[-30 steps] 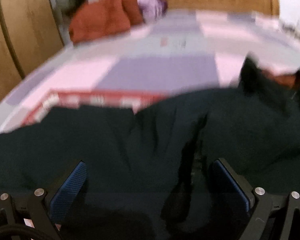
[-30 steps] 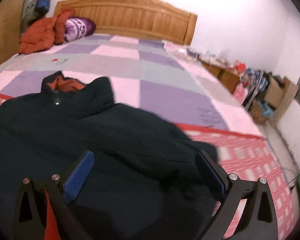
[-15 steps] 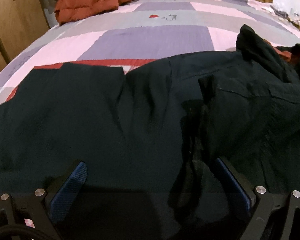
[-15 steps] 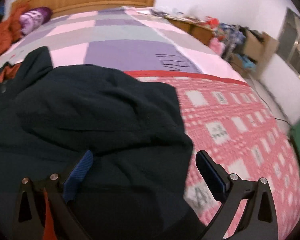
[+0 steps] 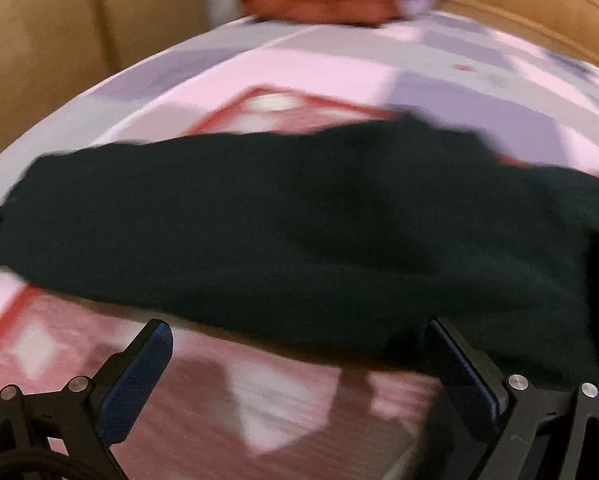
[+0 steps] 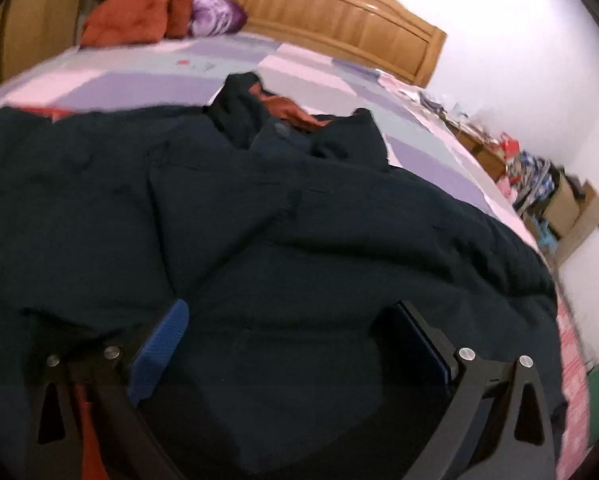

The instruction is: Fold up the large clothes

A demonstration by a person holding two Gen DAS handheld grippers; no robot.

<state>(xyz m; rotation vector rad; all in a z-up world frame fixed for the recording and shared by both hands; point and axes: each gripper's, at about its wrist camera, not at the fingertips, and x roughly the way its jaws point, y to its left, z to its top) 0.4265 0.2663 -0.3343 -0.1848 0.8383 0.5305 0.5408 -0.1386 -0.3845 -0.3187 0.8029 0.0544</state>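
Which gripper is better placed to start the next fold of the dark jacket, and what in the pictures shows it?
Probably the right gripper: its open jaws hover directly over the dark jacket, with fabric between them. The left gripper, also open, sits over bare bedspread, just short of the jacket's edge.

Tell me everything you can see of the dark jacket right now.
The dark jacket is black or very dark navy, of matte woven cloth, spread front-up across the patchwork bedspread. Its stand-up collar points toward the headboard and shows a rust-orange lining, with a snap button just below. It lies rumpled and not yet folded. Both the right gripper and the left gripper are open and hold none of it.
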